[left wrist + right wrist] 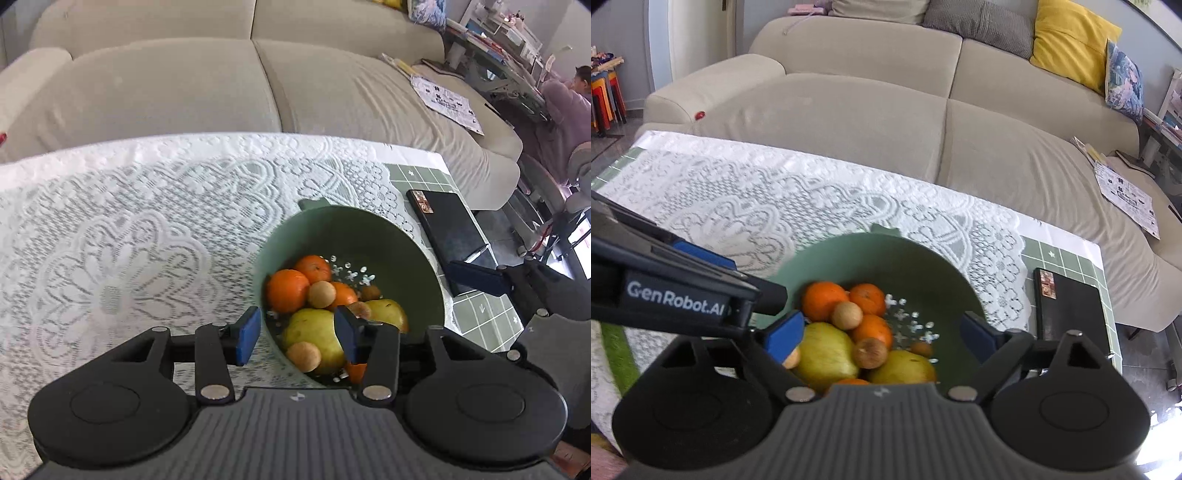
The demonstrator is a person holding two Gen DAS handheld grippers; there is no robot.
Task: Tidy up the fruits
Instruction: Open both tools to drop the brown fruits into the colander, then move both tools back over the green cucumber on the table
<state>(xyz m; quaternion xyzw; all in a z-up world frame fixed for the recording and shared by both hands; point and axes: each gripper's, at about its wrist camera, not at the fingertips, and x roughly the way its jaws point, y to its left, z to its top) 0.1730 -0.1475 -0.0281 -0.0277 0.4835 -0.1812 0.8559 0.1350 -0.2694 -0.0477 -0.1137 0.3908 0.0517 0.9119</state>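
Note:
A green colander bowl (354, 225) (886, 254) stands on the lace-covered table and holds the fruit. Inside lie oranges (287, 290) (823, 299), two yellow-green pears (314, 328) (827, 354) and several small brown round fruits (321, 294) (846, 314). My left gripper (295, 332) hovers open over the bowl's near left rim, its blue pads apart and gripping nothing. My right gripper (881, 332) hangs wide open above the fruit, empty. The left gripper's black body (676, 295) crosses the right wrist view at the left.
A flat black box (450, 232) (1067, 306) lies right of the bowl on the green tiled tabletop (480, 317). White lace cloth (110, 240) covers the table's left. A beige sofa (849, 110) runs behind the table. A person (569, 99) sits far right.

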